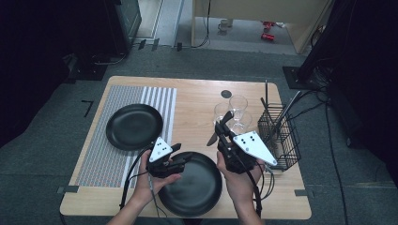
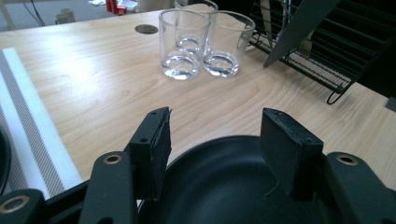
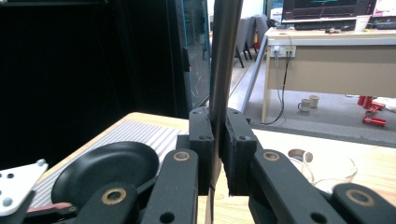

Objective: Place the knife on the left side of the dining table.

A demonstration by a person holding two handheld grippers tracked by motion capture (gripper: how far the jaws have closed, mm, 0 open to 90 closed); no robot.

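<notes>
A wooden table (image 1: 197,101) is seen from above, with a striped placemat (image 1: 122,136) laid along its left part and a black wire rack (image 1: 281,136) standing at its right edge. On the placemat a black plate (image 1: 133,126) is set, and a second black plate (image 1: 195,185) lies at the near edge of the table, between the person's forearms. Three clear drinking glasses (image 2: 187,44) are grouped just beside the rack. The left claw (image 2: 212,154) is held half open over the far rim of the near plate, with nothing pinched between its pads. The right claw (image 3: 218,154) is closed tight on a slim metal knife (image 3: 223,70), which is carried upright above the table between the near plate and the glasses, its blade (image 1: 212,138) hanging below the jaws. The knife is judged to be light, stiff and smooth, so it may slip or swing if gripped loosely; it is best taken across the flat handle, close to its middle, as it appears to be held now.
</notes>
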